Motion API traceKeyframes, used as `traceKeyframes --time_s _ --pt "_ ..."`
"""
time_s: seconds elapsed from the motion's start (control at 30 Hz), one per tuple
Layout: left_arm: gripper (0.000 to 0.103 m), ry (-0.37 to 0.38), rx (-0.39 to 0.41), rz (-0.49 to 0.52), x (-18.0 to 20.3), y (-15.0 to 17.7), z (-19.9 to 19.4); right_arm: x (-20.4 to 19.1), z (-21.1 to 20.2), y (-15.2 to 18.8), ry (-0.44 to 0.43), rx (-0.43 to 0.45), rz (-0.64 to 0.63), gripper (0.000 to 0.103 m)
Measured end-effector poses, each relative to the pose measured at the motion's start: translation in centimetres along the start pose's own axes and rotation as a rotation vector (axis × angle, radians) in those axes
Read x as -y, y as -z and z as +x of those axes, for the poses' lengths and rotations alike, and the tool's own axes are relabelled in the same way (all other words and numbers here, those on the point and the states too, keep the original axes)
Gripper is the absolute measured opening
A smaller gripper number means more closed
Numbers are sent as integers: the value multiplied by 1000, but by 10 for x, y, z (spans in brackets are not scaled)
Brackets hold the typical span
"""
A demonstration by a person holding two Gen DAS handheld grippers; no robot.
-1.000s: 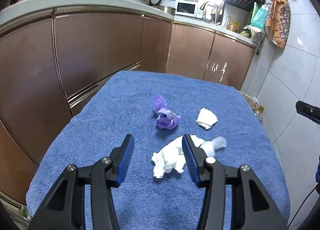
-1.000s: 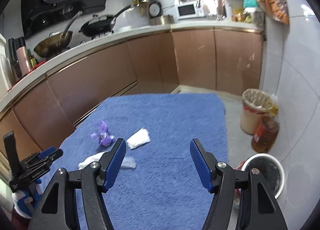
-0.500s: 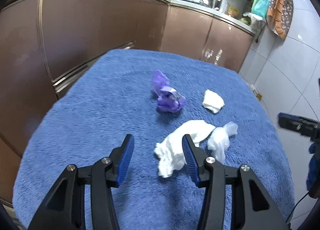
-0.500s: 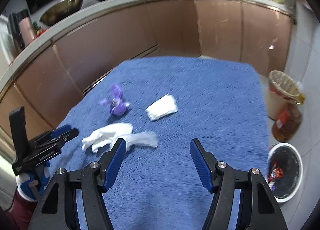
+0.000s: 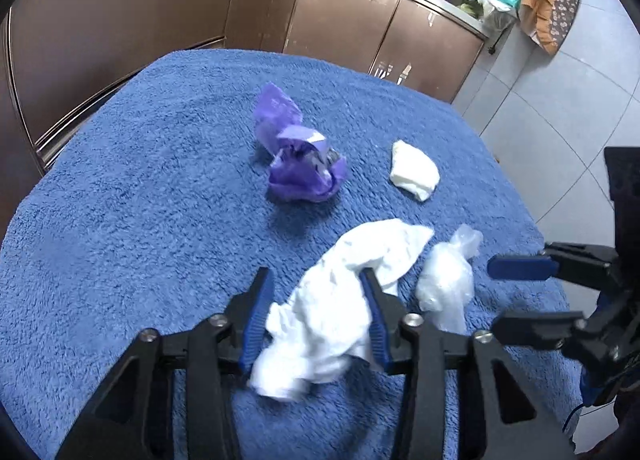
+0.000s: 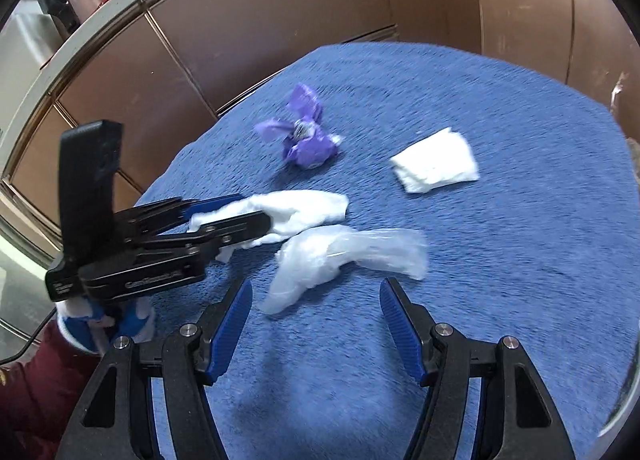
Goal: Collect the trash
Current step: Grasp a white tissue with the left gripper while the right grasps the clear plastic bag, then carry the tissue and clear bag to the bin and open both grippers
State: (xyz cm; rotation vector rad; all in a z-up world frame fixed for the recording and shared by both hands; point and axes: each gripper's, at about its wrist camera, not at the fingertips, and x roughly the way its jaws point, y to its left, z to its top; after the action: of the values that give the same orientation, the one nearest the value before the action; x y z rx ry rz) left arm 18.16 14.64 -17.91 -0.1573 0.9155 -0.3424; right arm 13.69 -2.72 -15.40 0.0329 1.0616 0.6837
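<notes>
On a blue towel-covered table (image 5: 140, 220) lie several bits of trash. A crumpled white tissue (image 5: 340, 300) sits between the jaws of my left gripper (image 5: 316, 274), which are closing on it without squeezing it. From the right wrist view the left gripper (image 6: 256, 210) straddles the same tissue (image 6: 304, 206). A clear plastic wrapper (image 6: 340, 256) lies just ahead of my right gripper (image 6: 316, 283), which is open and holds nothing. Farther back are a purple wrapper (image 5: 300, 164) and a small folded white tissue (image 5: 414, 170). The right gripper (image 5: 492, 295) shows at the right edge beside the plastic wrapper (image 5: 448, 280).
Brown kitchen cabinets (image 5: 160, 0) curve around the table's far and left sides. Pale floor tiles (image 5: 560, 100) lie beyond its right edge. A gloved hand and dark red sleeve (image 6: 36, 380) hold the left gripper at the lower left.
Both grippers came down and forward toward the table. The left jaws narrowed, with the white tissue now between them. The right gripper now sits just behind the plastic wrapper.
</notes>
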Motion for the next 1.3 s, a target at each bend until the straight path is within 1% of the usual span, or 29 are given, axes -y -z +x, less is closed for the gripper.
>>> traceKeyframes --time_s 0.03,0.1,0.17,0.27,0.37,0.43,0.53,0.7,1.07,1.3 --pt "33 10 0 -6 -2 -1 0 0 3 -1 -5 -6 -1 64" --pt "28 9 3 -12 -5 1 0 -1 9 -4 -9 -18 -7 64" --pt "26 12 10 -20 -6 2 -1 -1 15 -7 -13 -28 -5 61" --pt "19 11 15 -29 -8 3 -1 1 23 -11 -22 -43 10 55" --pt "13 3 16 -30 -8 5 -2 4 30 -13 -21 -50 23 47" --pt "12 -8 17 -24 -7 5 -3 5 32 -14 -22 -51 26 38" --pt "11 -30 21 -21 -4 5 -4 5 28 -12 -15 -39 20 35" --pt "10 -34 34 -34 2 10 -16 1 6 -6 -1 0 9 35" --pt "10 -37 102 -19 31 13 -70 0 -69 17 21 136 58 35" --pt "10 -30 130 40 66 5 -92 22 -112 40 42 232 130 35"
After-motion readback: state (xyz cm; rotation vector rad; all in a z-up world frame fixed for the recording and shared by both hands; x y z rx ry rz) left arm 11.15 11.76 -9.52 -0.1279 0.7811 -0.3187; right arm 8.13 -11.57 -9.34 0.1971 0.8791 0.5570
